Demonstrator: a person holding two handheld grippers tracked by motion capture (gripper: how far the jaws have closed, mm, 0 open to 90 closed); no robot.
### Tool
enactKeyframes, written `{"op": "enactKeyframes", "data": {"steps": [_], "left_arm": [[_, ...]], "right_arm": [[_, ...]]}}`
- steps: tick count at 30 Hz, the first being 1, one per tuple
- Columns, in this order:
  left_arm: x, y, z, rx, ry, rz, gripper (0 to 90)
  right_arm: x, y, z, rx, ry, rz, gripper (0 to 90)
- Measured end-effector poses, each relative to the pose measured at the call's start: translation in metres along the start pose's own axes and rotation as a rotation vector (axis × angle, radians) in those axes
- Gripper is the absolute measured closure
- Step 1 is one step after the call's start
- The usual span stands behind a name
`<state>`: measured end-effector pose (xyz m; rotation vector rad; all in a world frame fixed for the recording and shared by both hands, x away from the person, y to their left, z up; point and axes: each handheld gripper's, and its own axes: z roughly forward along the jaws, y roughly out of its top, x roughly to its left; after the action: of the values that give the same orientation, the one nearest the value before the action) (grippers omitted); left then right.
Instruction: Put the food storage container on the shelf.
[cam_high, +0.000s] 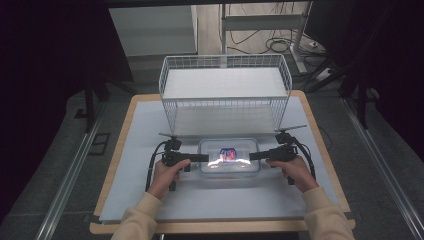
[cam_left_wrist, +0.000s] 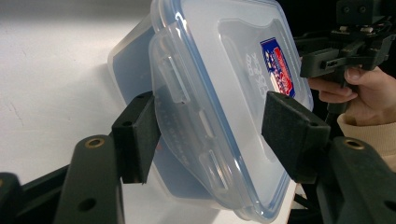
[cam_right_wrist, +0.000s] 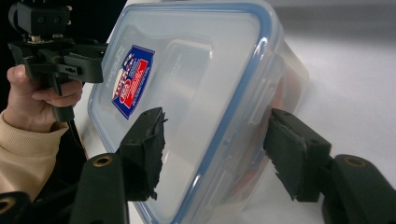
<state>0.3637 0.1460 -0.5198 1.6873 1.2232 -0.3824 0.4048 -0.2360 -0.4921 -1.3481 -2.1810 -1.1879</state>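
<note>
A clear plastic container with a blue-rimmed lid and a red-and-blue label lies on the white mat, one gripper at each short end. My left gripper straddles its left end. One pad touches the edge of the lid's latch flap and the other pad lies on the lid top. My right gripper straddles the right end of the container. One of its pads sits over the lid, while a small gap separates the other pad from the side.
A white wire basket stands right behind the container at the back of the mat. The wooden table edge frames the mat. Dark floor and metal rails lie on both sides.
</note>
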Motion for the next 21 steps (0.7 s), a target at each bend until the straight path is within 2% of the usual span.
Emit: {"op": "enactKeyframes", "data": {"steps": [6,12,21], "left_arm": [[-0.012,-0.008,-0.005,-0.032,0.025,0.037,41.4],[-0.017,-0.016,-0.008,-0.066,0.032,0.077,43.1],[-0.026,-0.025,-0.009,-0.111,0.059,0.093,43.8]], "right_arm": [[0.008,-0.008,-0.007,-0.028,-0.012,-0.034,44.2],[0.010,-0.015,-0.013,-0.052,0.006,-0.072,48.1],[0.019,-0.023,-0.016,-0.083,-0.026,-0.099,49.7]]}}
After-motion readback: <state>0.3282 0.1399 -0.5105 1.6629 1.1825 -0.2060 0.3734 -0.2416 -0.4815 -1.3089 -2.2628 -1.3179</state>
